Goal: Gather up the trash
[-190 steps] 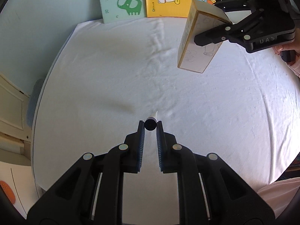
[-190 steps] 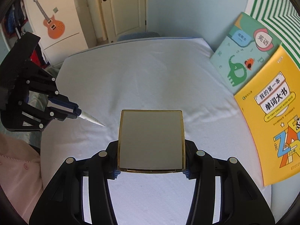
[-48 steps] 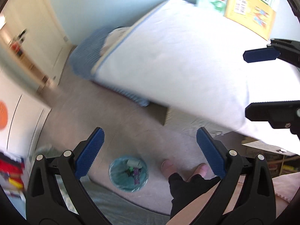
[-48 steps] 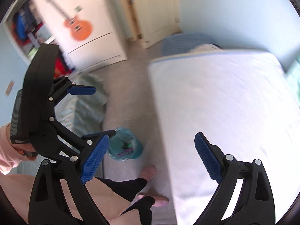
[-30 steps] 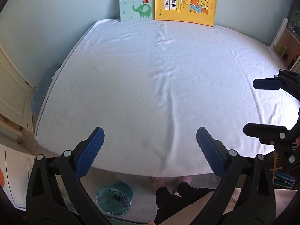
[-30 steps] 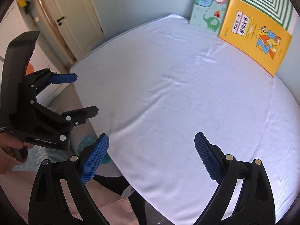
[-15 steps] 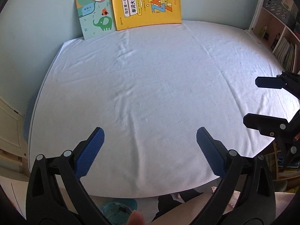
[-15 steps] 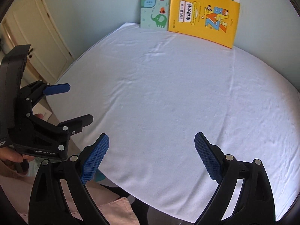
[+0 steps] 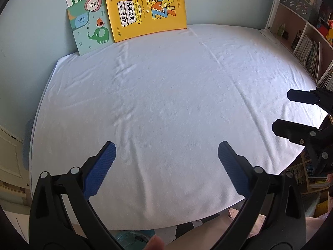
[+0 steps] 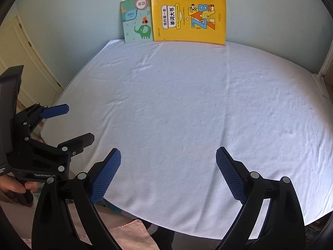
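Both grippers are wide open and hold nothing. My left gripper hovers over the near edge of the bed's white sheet; it also shows at the left of the right wrist view. My right gripper hovers over the sheet too and shows at the right edge of the left wrist view. A teal trash bin peeks out on the floor below the bed edge, mostly hidden. No trash shows on the sheet.
A teal elephant book and a yellow book lean on the wall at the head of the bed. A bookshelf stands at the right. A door is at the left. My legs show below.
Both grippers swung up from the floor bin, where the trash went, back over the bed. The view has since risen toward the books; jaws stay open.
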The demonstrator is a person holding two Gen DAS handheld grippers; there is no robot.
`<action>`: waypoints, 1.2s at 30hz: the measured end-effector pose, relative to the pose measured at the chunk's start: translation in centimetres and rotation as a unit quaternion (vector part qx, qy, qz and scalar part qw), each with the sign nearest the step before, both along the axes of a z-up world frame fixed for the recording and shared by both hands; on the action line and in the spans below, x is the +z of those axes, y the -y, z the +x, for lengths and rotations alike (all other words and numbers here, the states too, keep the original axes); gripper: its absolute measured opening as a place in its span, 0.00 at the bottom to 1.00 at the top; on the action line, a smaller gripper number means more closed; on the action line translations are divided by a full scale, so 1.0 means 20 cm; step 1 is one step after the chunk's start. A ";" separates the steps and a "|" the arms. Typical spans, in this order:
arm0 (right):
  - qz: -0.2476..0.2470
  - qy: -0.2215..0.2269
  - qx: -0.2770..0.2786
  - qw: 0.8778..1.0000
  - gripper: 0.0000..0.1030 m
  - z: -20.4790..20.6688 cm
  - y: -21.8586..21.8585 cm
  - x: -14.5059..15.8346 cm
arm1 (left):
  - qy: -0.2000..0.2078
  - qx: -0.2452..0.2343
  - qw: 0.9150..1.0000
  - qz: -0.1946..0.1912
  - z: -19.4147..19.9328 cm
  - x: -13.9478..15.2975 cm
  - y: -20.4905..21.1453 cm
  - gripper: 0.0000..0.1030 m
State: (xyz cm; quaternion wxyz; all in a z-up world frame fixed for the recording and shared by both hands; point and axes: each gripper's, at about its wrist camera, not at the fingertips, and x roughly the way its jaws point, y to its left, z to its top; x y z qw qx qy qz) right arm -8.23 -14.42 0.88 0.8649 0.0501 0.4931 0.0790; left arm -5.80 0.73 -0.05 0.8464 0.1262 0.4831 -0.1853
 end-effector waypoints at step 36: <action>0.010 0.005 -0.005 1.000 0.89 -0.03 0.03 0.01 | 0.003 0.002 1.000 -0.004 -0.03 0.02 0.03 0.94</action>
